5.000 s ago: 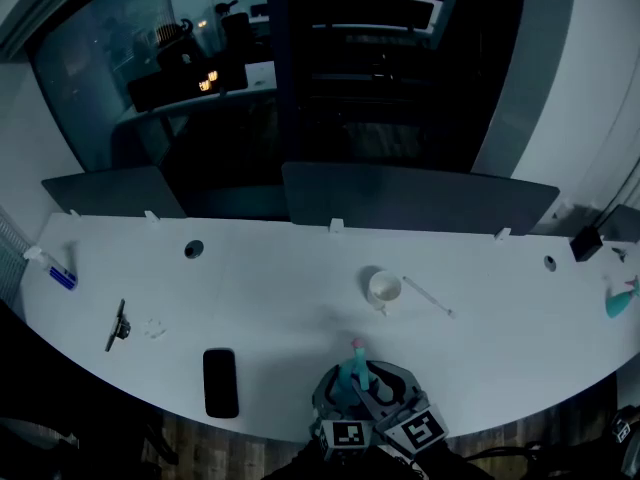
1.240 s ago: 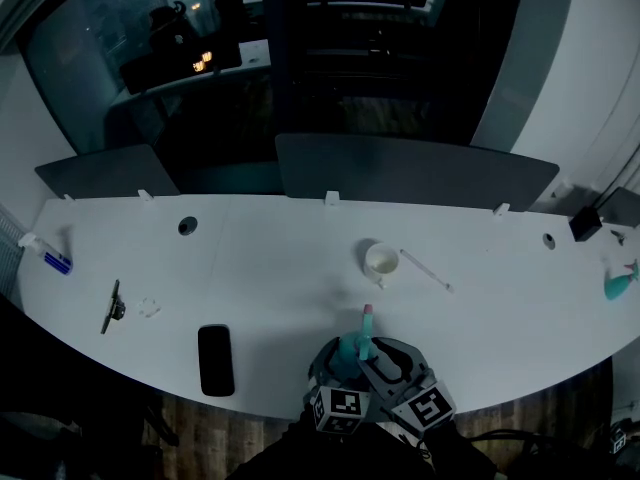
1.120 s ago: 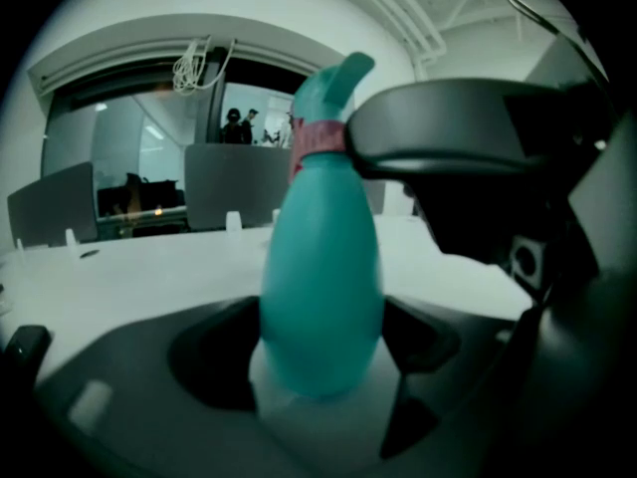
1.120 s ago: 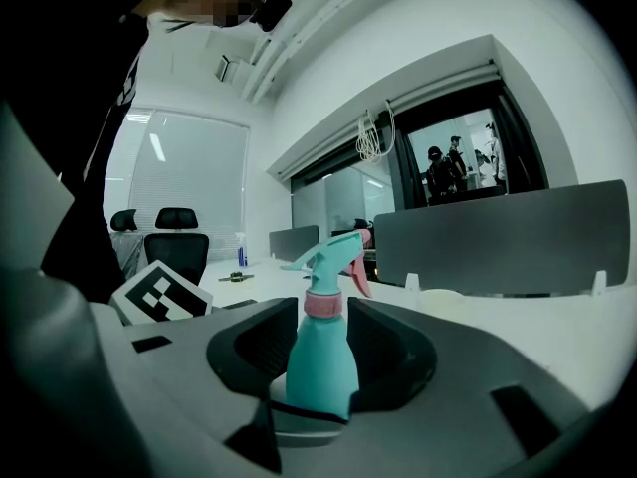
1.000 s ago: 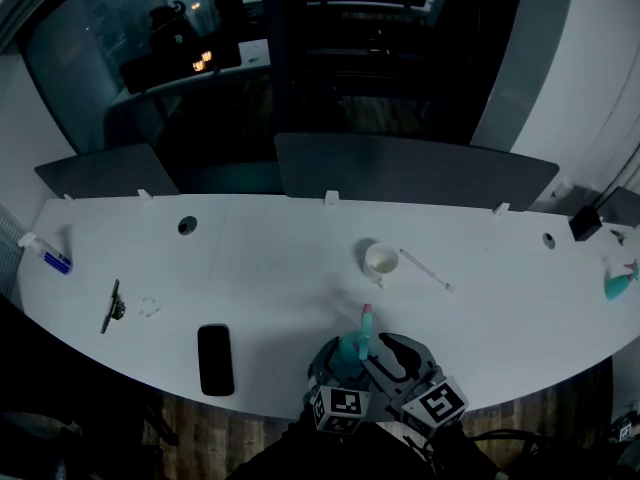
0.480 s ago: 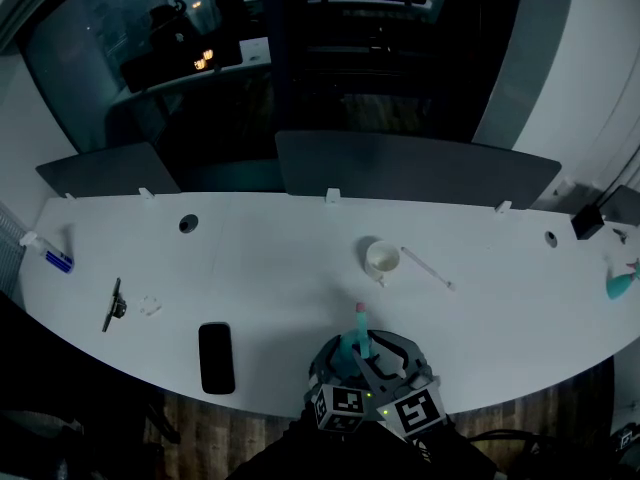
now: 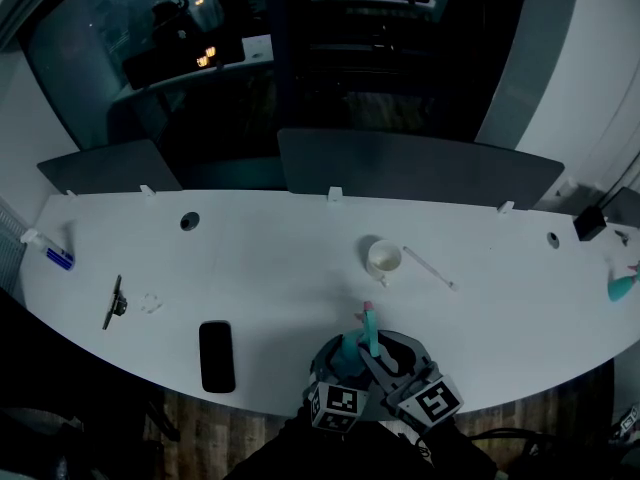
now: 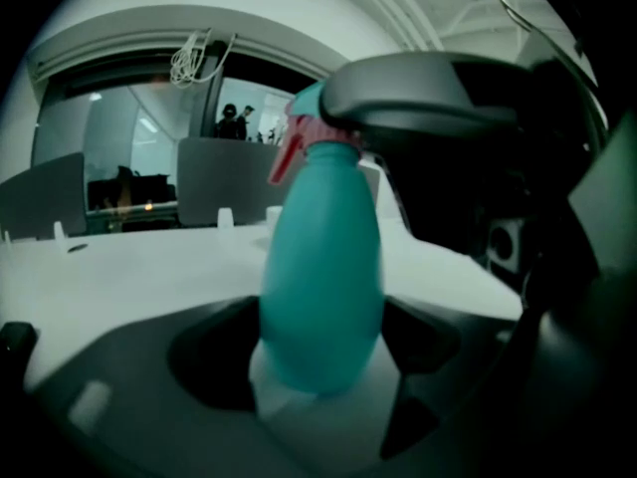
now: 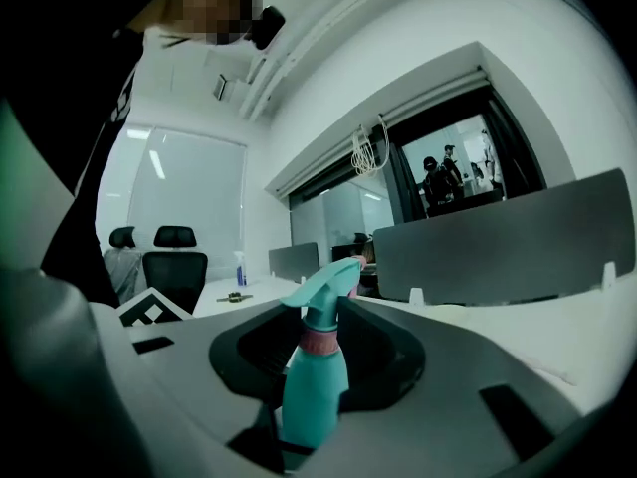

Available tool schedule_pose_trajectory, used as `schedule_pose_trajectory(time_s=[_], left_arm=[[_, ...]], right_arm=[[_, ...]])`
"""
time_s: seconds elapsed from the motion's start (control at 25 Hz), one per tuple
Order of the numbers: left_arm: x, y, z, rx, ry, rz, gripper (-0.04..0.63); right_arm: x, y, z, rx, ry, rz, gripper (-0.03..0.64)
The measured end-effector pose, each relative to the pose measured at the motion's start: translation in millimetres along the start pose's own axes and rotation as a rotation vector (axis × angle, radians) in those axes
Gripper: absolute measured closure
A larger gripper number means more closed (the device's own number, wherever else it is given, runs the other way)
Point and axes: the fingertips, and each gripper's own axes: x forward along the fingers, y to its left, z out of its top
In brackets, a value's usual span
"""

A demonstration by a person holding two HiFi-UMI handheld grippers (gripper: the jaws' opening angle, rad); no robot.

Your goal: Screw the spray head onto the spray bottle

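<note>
My left gripper clamps the wide lower body of the teal spray bottle, jaws spread far and pressed on either flank, and the bottle stands upright just above the near edge of the white desk. My right gripper comes in level from the right. Its jaws have just been closing and now pinch the top of that bottle, with the teal spray head and its pink collar rising between them. The nozzle points away from me.

Ahead of both grippers, further onto the desk, sits a small white cup, with a thin white tube lying just to its right. Off to the left of my left gripper, near the desk's front edge, lies a black smartphone. Far to the right of my right gripper, at the desk's end, rests a second teal sprayer. Grey divider panels line the far edge.
</note>
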Motion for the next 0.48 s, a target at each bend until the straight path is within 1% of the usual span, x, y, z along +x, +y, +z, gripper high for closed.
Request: schedule_pose_trajectory(time_s=[0.12, 0.2, 0.28, 0.36, 0.44, 0.48], left_arm=[[-2.4, -1.0, -3.8, 0.043, 0.014, -0.037, 0.21], [-6.5, 2.2, -4.9, 0.109, 0.02, -0.069, 0.207], [-7.8, 2.5, -3.1, 0.189, 0.006, -0.124, 0.204], [-4.8, -0.5, 0.8, 0.253, 0.003, -0.183, 0.204], [-0.7, -4.3, 3.7, 0.283, 0.008, -0.206, 0.209], [0.4, -5.0, 5.2, 0.277, 0.009, -0.192, 0.218]], right_arm=[[-0.9, -2.5, -0.4, -0.05, 0.023, 0.021, 0.494], [0.6, 1.3, -0.4, -0.097, 0.034, 0.045, 0.494], [1.8, 5.7, -0.7, -0.166, 0.051, 0.063, 0.494], [2.5, 7.0, -1.4, -0.22, 0.067, 0.064, 0.494], [1.9, 6.1, -2.3, -0.25, 0.076, 0.055, 0.494], [1.6, 5.4, -2.6, -0.257, 0.077, 0.045, 0.494]])
